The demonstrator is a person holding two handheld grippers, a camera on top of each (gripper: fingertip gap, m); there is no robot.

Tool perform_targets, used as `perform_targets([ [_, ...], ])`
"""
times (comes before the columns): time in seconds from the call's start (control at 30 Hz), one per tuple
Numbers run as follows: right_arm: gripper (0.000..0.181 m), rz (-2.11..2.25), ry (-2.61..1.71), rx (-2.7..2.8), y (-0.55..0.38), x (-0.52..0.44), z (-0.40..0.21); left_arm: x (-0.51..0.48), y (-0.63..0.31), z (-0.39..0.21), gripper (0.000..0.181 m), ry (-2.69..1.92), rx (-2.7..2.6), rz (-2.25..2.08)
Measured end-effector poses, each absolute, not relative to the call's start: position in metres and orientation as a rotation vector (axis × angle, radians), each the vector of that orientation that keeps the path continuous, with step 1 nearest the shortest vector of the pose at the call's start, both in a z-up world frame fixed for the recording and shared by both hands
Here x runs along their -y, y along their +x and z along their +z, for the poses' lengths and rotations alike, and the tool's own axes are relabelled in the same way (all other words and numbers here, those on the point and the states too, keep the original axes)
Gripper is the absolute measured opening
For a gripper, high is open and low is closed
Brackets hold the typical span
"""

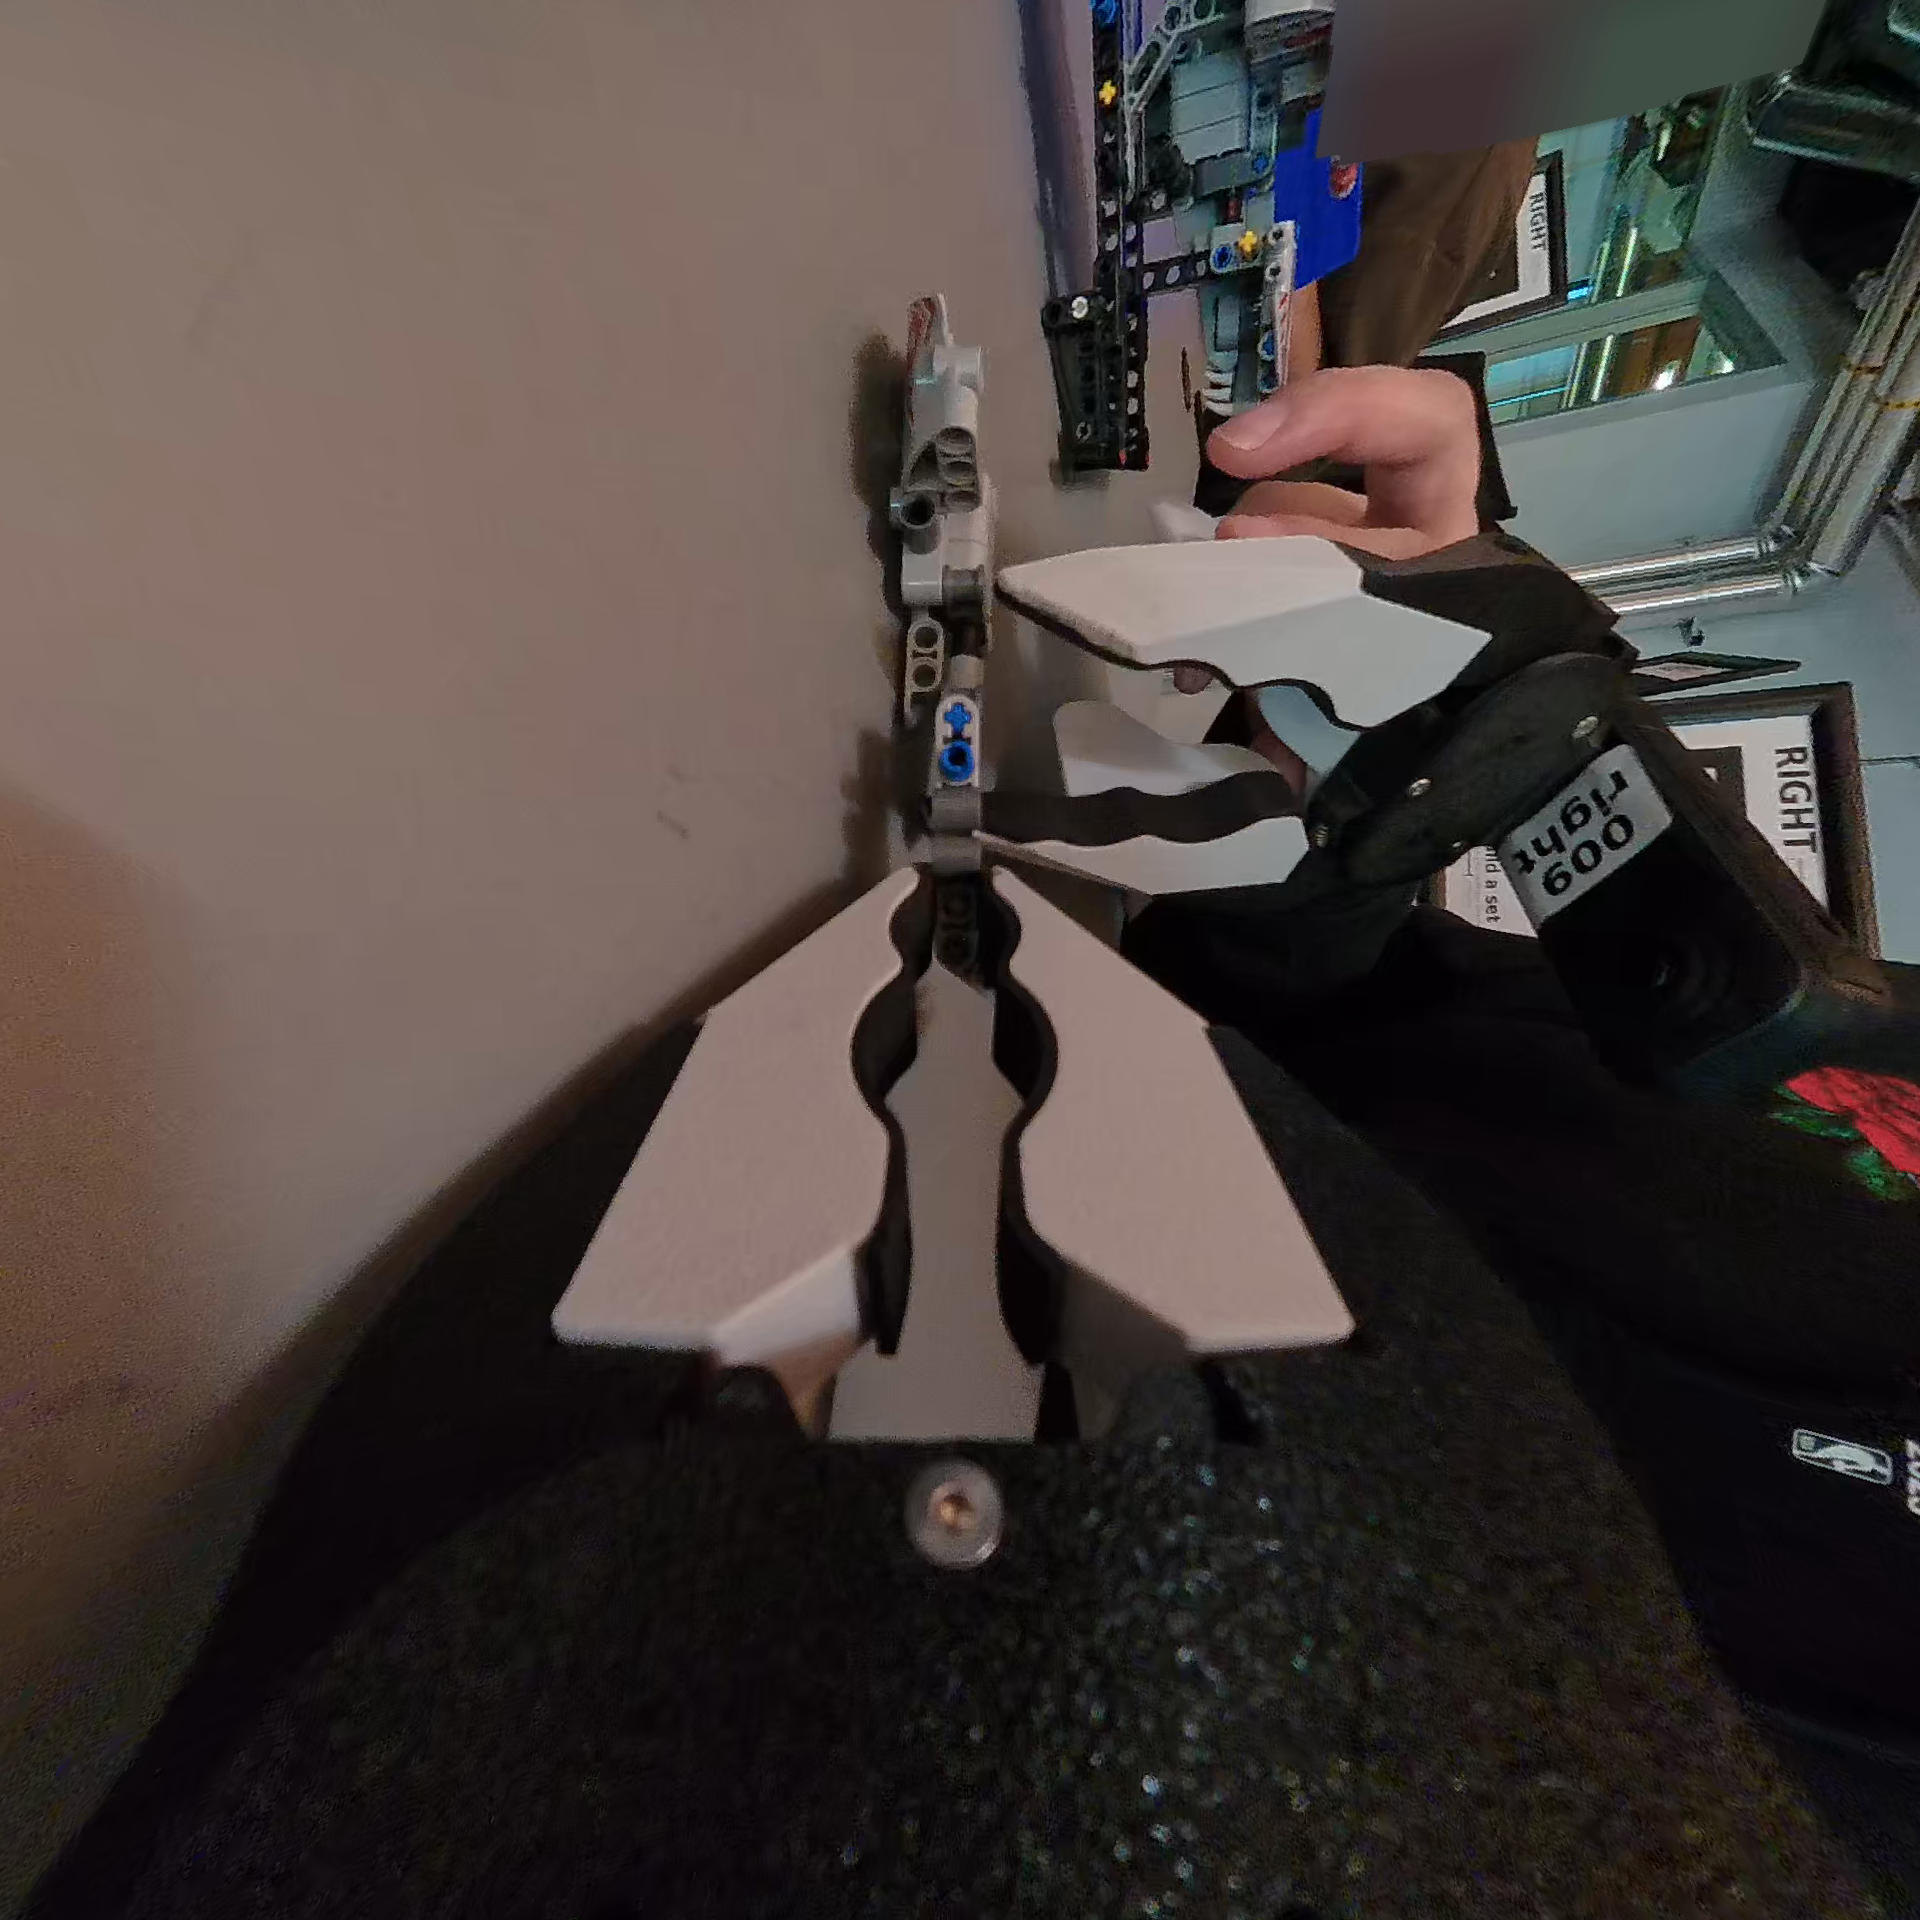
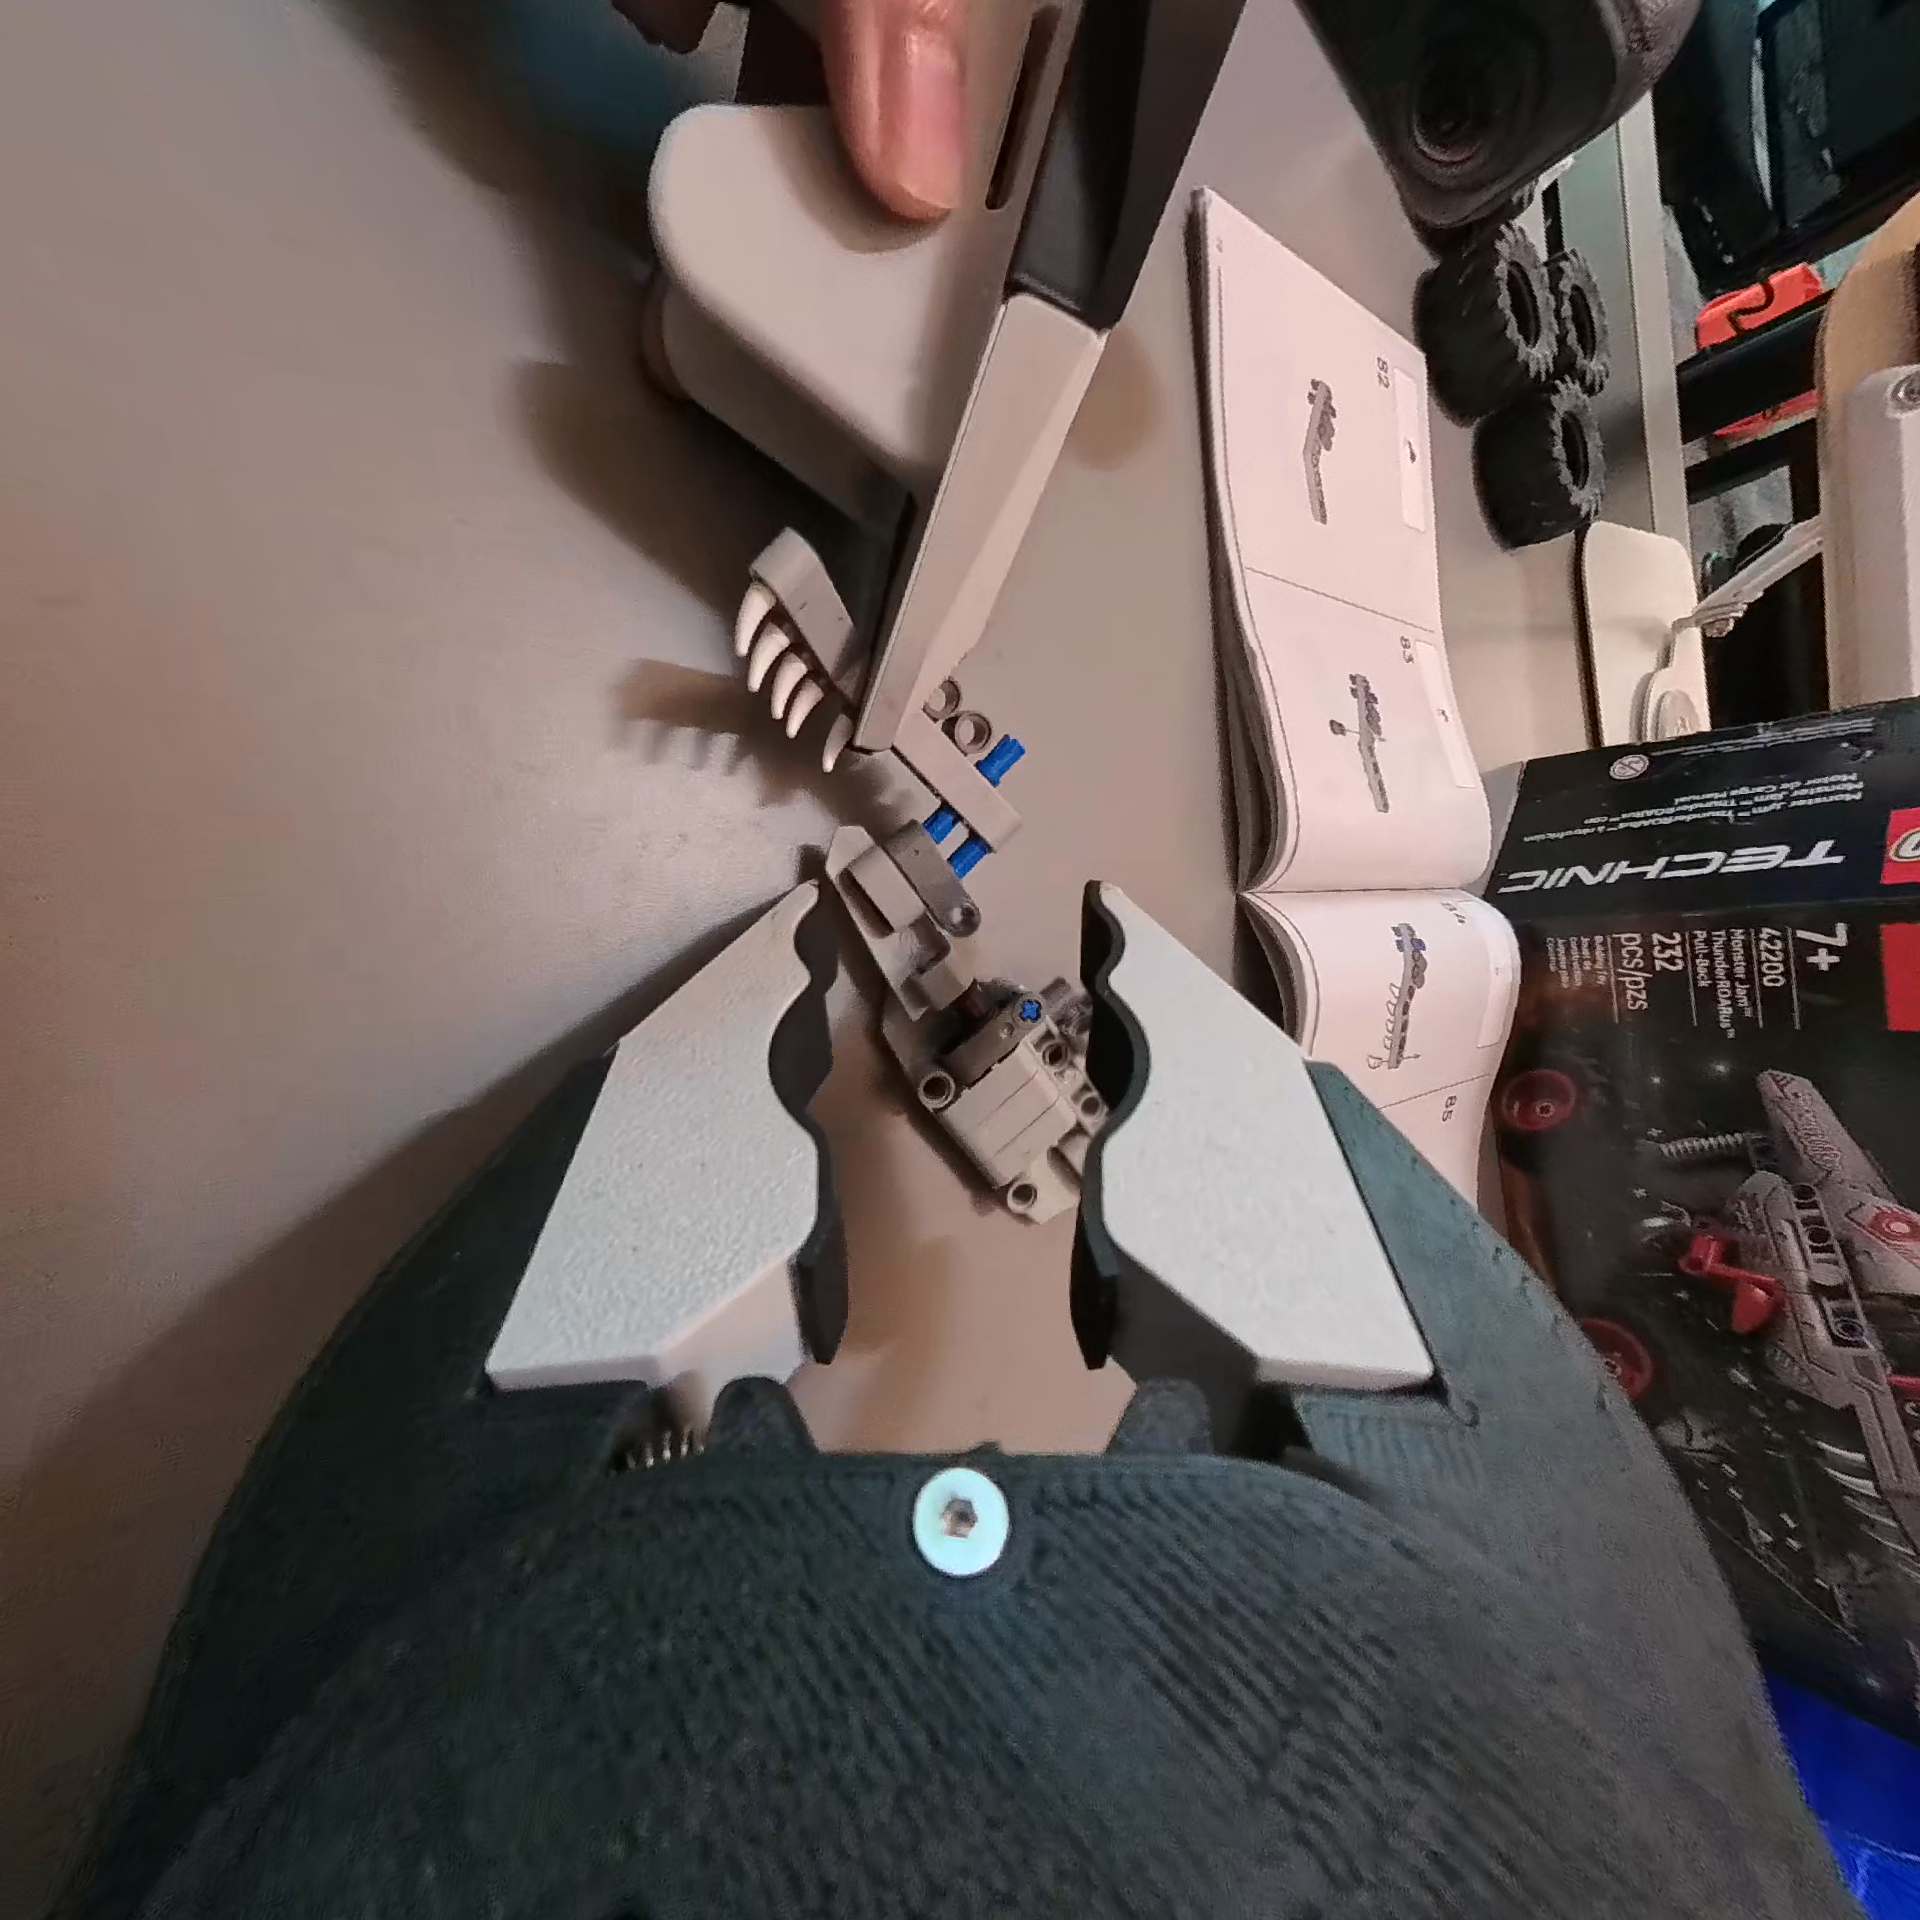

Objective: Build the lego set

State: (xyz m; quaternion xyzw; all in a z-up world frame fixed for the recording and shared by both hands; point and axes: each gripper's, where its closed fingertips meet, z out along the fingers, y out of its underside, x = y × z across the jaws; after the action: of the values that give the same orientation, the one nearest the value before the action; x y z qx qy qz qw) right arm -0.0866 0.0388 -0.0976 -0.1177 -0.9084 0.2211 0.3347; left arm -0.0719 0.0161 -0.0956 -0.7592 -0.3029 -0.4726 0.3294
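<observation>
Right tongs (image 2: 951, 914) spread around grey lego assembly (image 2: 997, 1081), left tongs (image 2: 883, 748) pinching its far end

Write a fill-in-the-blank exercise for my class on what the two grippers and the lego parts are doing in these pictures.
1. The left gripper is ____ on one end of the grey lego assembly.
2. The right gripper has its jaws ____, one on each side of the assembly.
3. The pins sticking out of the assembly are ____ in colour.
4. The tyres beyond the instruction booklet are ____ in colour.

Missing words: shut; open; blue; black.
</observation>
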Motion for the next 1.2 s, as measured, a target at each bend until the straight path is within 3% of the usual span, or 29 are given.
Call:
perform_targets([
  [1.2, 0.038, 0.583, -0.173, 2.361, -0.0784, -0.0402, -0.0985, -0.0221, -0.0684, -0.0948, 0.004, -2.168, 0.667, -1.219],
])
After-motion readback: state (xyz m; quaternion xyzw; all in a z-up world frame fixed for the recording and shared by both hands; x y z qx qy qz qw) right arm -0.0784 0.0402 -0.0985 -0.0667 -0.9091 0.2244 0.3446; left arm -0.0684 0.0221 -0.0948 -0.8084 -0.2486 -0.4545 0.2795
